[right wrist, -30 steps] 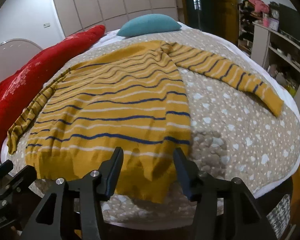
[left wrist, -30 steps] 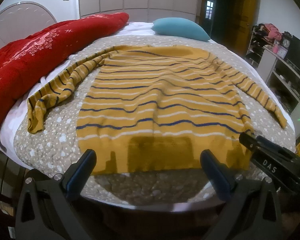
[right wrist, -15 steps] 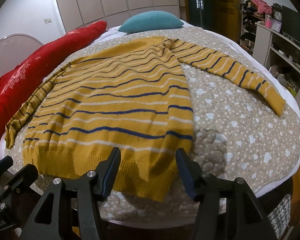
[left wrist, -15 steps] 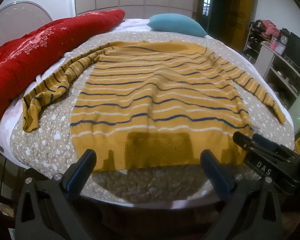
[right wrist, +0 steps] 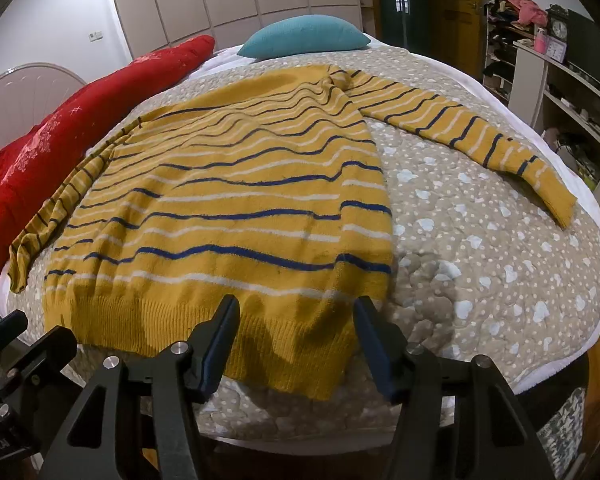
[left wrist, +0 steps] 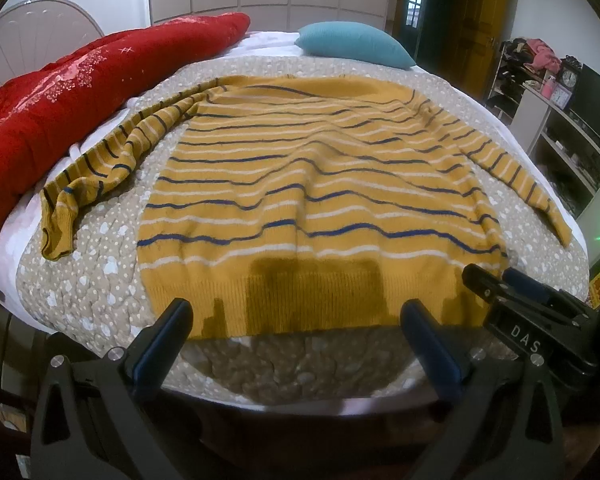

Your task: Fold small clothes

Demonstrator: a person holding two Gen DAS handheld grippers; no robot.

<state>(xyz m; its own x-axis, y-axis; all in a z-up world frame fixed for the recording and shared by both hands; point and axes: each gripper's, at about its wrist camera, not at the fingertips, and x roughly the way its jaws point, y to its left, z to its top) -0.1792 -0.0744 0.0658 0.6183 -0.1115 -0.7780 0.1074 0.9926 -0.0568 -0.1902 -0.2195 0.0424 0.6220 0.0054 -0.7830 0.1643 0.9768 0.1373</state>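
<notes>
Hidden: the near edge of the bed (left wrist: 60, 280) drops out of sight behind both grippers; shelf contents at the far right are too blurred to tell apart.
Bed: covered by a beige quilted spread with white dots and hearts, puckered stitching.
Red quilt (left wrist: 80, 92): thick, soft, bunched along the bed's left edge, with pale snowflake print.
Sweater: the mustard-yellow knit sweater with navy and white stripes (left wrist: 312, 200) lies flat at the bed's middle, ribbed hem at the near edge, sleeves spread toward the left and right edges, the left one crumpled.
Pillow: a teal oval pillow (left wrist: 352, 44) sits at the far edge.
Left gripper (left wrist: 296, 344): black frame, blue-padded fingers spread wide, holding nothing, poised just short of the hem.
Right gripper (right wrist: 296, 340): fingers parted less widely, empty, hovering over the hem's right corner; whether they touch the knit cannot be told.
</notes>
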